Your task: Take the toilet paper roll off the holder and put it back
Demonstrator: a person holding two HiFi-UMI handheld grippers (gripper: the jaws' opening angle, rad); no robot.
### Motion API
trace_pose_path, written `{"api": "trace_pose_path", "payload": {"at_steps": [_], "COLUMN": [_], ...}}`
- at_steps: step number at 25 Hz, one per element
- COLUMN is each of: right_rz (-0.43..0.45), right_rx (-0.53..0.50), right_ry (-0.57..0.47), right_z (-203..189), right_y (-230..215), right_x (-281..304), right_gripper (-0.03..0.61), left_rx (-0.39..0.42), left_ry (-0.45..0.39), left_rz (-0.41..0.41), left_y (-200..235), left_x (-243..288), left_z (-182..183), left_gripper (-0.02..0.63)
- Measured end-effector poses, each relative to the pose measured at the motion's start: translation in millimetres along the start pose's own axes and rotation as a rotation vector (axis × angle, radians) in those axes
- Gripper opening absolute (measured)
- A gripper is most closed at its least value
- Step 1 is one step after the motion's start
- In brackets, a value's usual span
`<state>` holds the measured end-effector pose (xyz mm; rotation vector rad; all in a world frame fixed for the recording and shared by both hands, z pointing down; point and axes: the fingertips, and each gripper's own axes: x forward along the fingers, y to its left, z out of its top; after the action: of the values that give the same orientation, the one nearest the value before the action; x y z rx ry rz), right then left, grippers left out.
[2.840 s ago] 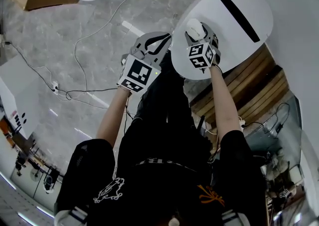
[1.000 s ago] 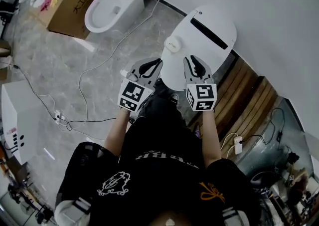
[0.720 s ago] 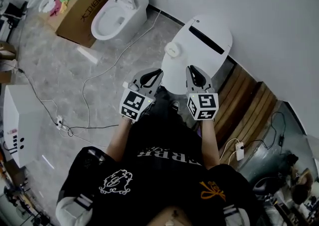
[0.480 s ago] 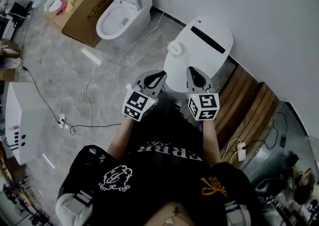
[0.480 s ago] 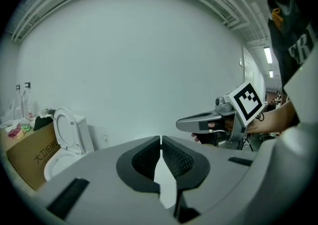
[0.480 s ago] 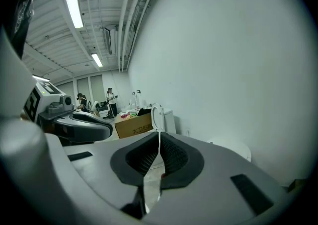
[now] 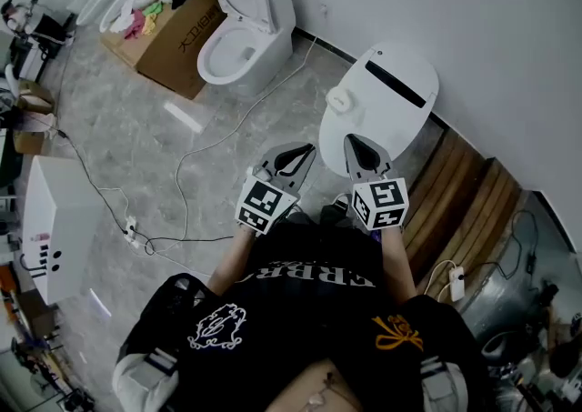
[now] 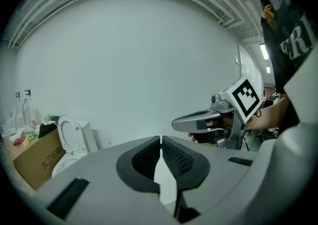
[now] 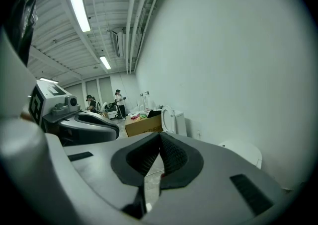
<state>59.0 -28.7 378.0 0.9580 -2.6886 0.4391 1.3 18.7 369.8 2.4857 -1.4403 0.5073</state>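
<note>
The fingers [image 8: 180, 158] of the grey left gripper [image 7: 307, 153] are clenched on nothing. The fingers [image 9: 175, 155] of the grey right gripper [image 7: 349, 140] are likewise pressed together, empty. A grey marbled floor [image 7: 118, 155] fills the left. A white toilet [image 7: 245, 24] and a brown cardboard box [image 7: 173, 42] stand at upper left, against a white wall [image 7: 473, 1]. The small white toilet paper roll [image 7: 340, 99] sits at upper centre, on the left of the white oval holder [image 7: 400, 83]. How it is fixed cannot be made out. Earlier the right gripper held it at the holder; both grippers are now apart from it.
</note>
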Motion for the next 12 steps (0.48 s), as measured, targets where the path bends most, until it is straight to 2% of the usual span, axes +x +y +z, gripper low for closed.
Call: {"api": "trace_pose_path", "payload": {"at_steps": [4,12], "right_rz": [0.022,0.066], "right_rx": [-0.01,-0.026], "right_ry": [-0.005,-0.01], "right_z": [5.6,14.9], "right_y": [36.0,107.9], "right_x": [2.7,-2.4], "right_gripper": [0.014,0.014], "left_rx": [0.029,0.009], "left_ry": [-0.018,-0.047], "left_rz": [0.013,0.031], "left_y": [10.3,19.6], "left_x": [-32.5,-99.1], "left_z": [2.2,-16.0], "left_gripper": [0.023,0.023]}}
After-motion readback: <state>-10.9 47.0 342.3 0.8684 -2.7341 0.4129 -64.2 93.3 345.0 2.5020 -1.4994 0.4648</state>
